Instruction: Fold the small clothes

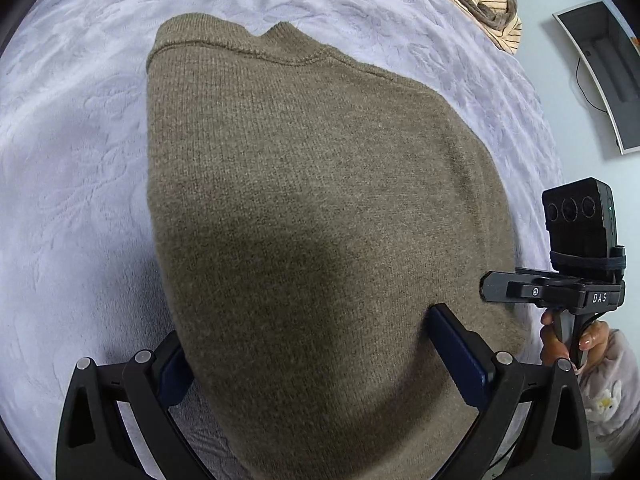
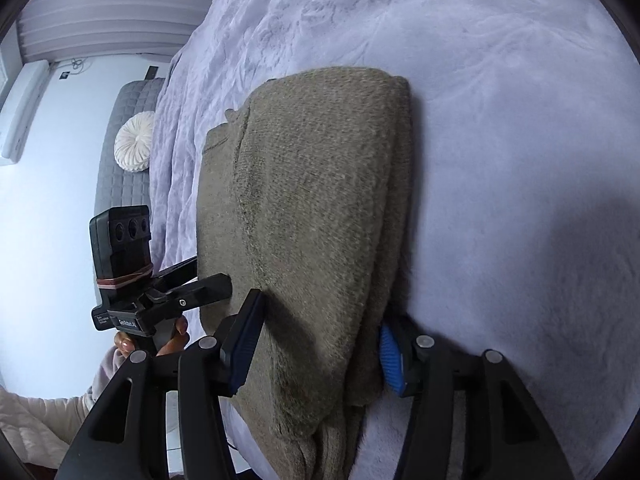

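A folded olive-brown knit sweater (image 1: 312, 184) lies on a lavender bedspread (image 1: 72, 184). My left gripper (image 1: 308, 344) is open, its jaws straddling the sweater's near edge, one finger (image 1: 460, 348) on top of the cloth and the other partly under it. In the right wrist view the sweater (image 2: 316, 208) shows as stacked layers. My right gripper (image 2: 320, 332) is open around its near end, with the blue pads (image 2: 390, 364) on either side of the cloth. Each gripper shows in the other's view: the right one in the left wrist view (image 1: 560, 292), the left one in the right wrist view (image 2: 160, 300).
A striped beige and brown garment (image 1: 484, 0) lies at the bed's far edge. A wall screen (image 1: 608, 72) hangs beyond it. A grey quilted headboard (image 2: 128, 148) with a round white cushion (image 2: 134, 146) stands at the left of the right wrist view.
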